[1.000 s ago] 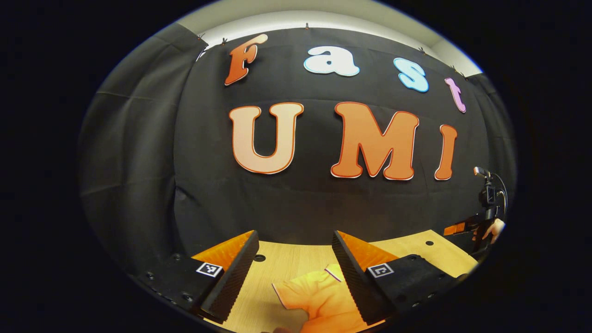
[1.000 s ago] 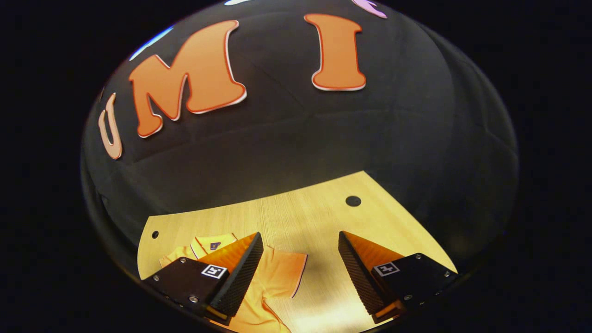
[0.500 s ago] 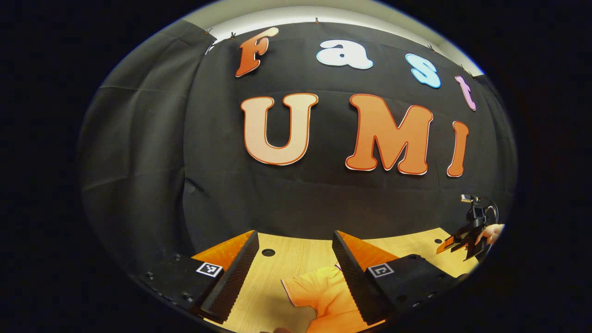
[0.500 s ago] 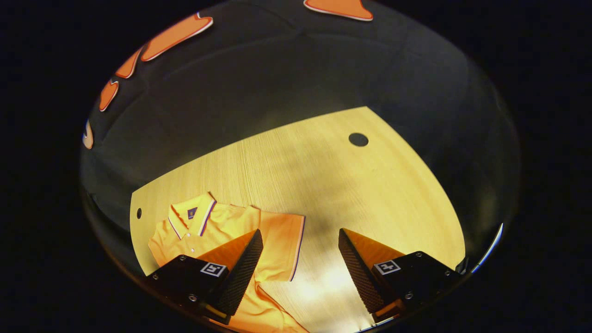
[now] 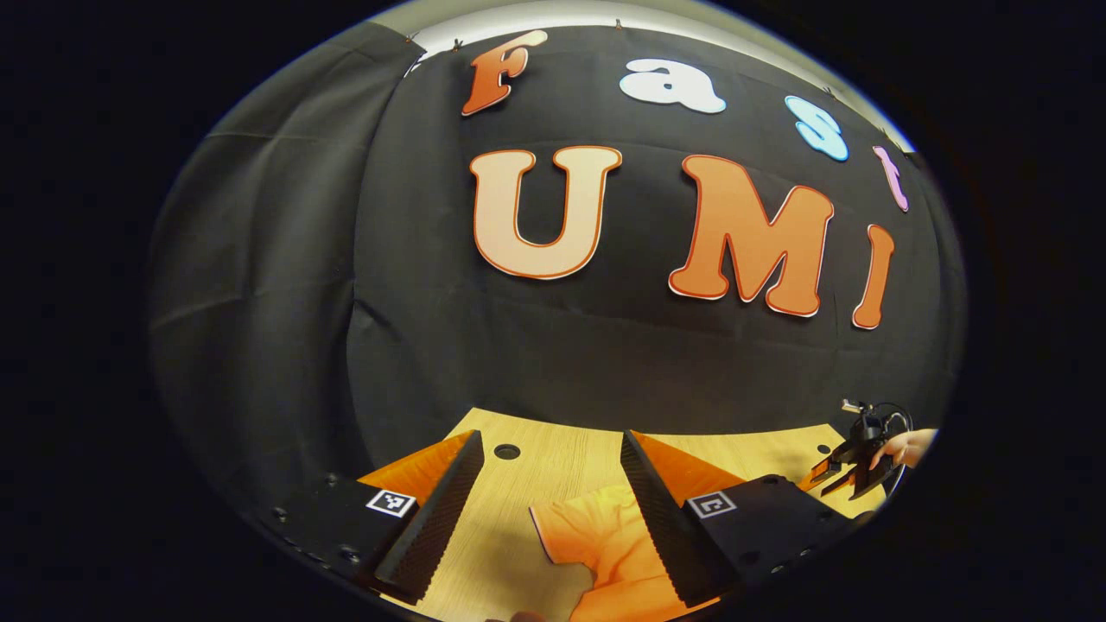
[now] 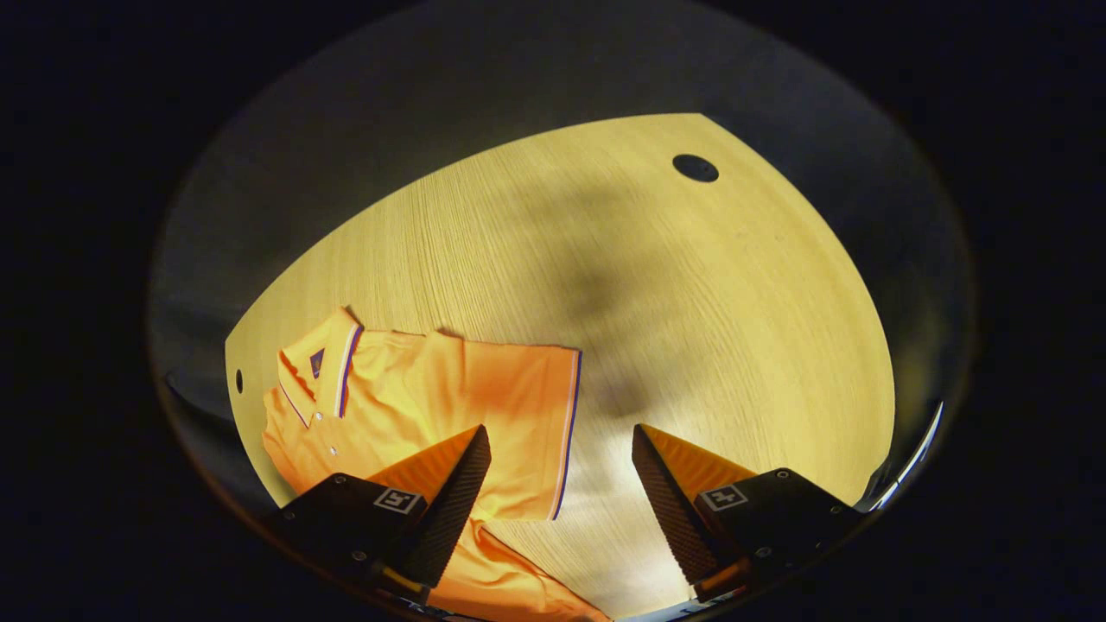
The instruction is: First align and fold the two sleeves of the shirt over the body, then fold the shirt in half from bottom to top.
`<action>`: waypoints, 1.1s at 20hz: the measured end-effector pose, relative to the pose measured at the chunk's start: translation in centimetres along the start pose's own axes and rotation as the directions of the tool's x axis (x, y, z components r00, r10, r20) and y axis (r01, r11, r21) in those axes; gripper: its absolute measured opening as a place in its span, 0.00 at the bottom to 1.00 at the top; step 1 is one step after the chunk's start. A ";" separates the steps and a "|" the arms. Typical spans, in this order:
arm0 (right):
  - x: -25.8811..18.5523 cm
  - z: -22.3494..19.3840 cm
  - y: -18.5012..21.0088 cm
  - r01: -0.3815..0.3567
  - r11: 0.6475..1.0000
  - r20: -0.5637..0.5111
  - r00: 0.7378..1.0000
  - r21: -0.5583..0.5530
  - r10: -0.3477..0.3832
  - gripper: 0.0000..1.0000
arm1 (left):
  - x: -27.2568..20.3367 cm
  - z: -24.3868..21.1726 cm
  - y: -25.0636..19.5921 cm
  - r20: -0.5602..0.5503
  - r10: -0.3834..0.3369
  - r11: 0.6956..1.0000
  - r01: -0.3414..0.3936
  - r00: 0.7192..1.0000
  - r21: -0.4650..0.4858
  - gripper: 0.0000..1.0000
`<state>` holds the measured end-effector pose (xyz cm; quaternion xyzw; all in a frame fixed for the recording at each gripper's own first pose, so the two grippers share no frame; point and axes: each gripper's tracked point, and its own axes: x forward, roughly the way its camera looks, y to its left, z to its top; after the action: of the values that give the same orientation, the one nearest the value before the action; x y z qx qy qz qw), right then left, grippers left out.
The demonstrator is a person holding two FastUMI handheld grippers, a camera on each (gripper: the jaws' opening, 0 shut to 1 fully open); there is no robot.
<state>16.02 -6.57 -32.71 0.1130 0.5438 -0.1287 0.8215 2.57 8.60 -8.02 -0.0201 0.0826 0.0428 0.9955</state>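
The right gripper (image 6: 557, 484) hovered wide open over the shirt (image 6: 415, 406), its sleeve edge between the fingers. The left gripper (image 5: 549, 501), also wide, held nothing.

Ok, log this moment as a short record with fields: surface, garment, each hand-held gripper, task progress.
surface: pale wooden table with round holes
garment: orange polo shirt lying flat, collar toward the booth wall
sleeves: one sleeve spread flat to the side, striped trim at its cuff; another sleeve also out flat
left hand-held gripper: open, above the sleeve edge, gripping nothing
right hand-held gripper: open, over the sleeve cuff; seen far off in the left gripper view, held by a hand
progress: no fold made
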 end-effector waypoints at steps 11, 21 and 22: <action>3.0 -1.2 -0.1 0.094 0.995 -0.058 0.994 -0.022 -0.095 0.99 | 0.8 -1.3 0.8 -0.035 0.003 1.000 -0.002 0.999 0.014 0.98; 3.5 -1.4 1.1 0.095 0.995 -0.073 0.993 -0.013 -0.096 0.83 | 1.1 -2.0 2.3 -0.060 0.030 0.999 -0.029 0.998 0.020 0.98; 3.6 -1.6 1.1 0.094 0.995 -0.076 0.993 -0.015 -0.095 0.80 | 1.0 -2.0 2.3 -0.062 0.030 0.999 -0.029 0.998 0.018 0.98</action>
<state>16.40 -5.36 -36.62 0.0872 0.5804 -0.1597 0.7938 3.04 10.91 -10.26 -0.0119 0.1141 0.0561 0.9918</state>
